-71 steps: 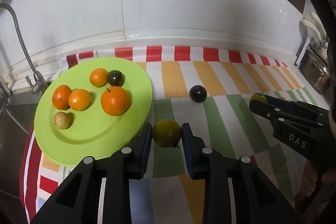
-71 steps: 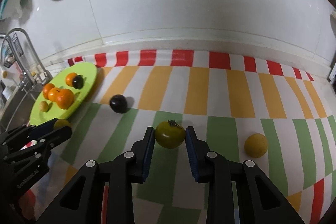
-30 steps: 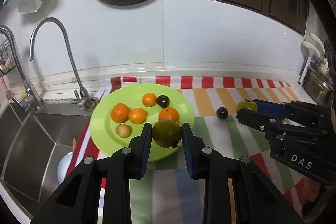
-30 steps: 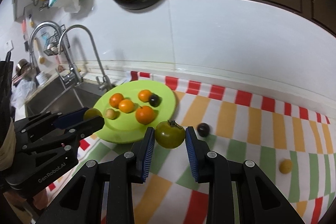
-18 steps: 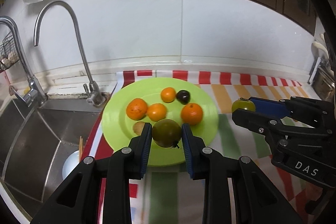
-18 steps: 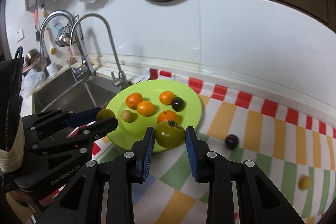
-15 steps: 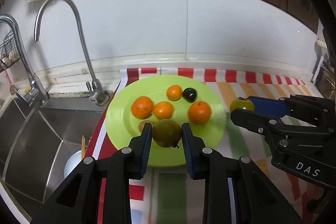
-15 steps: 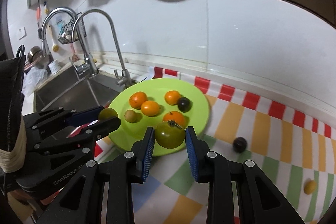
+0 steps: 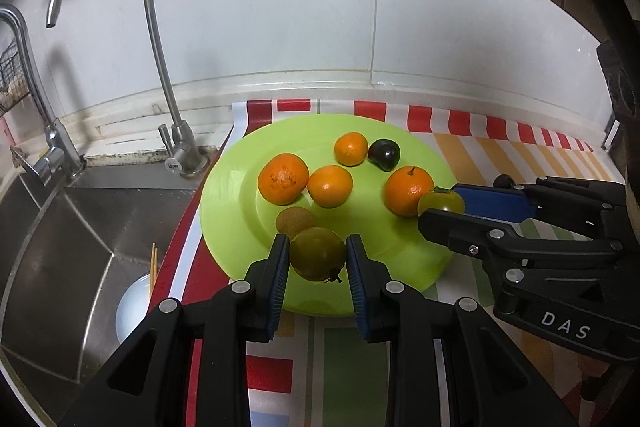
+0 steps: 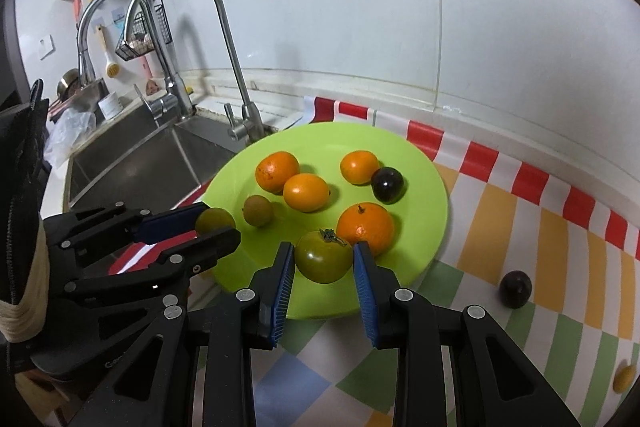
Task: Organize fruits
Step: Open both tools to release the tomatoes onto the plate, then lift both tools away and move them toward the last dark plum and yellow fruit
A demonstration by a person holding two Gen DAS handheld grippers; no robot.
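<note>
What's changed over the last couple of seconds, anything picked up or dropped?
Both grippers carried their green tomatoes from the striped cloth to over the green plate: left gripper, right gripper. Nothing released. The six fruits on the plate and the dark plum on the cloth stayed.

Green plate [image 9: 224,211] at frame centre — smooth, glossy plastic look. Oranges [image 9: 283,179] — dimpled, slightly shiny skin. Dark plum [image 10: 387,184] glossy. Faucet [image 9: 160,59], upper left, polished metal; sink [image 9: 60,259], lower left, brushed steel. Wall tiles [image 9: 440,27] glazed white. Striped cloth [image 10: 520,227], right, smooth with faint sheen. Left gripper [image 9: 318,261] matt black plastic, ribbed blue pads.
</note>
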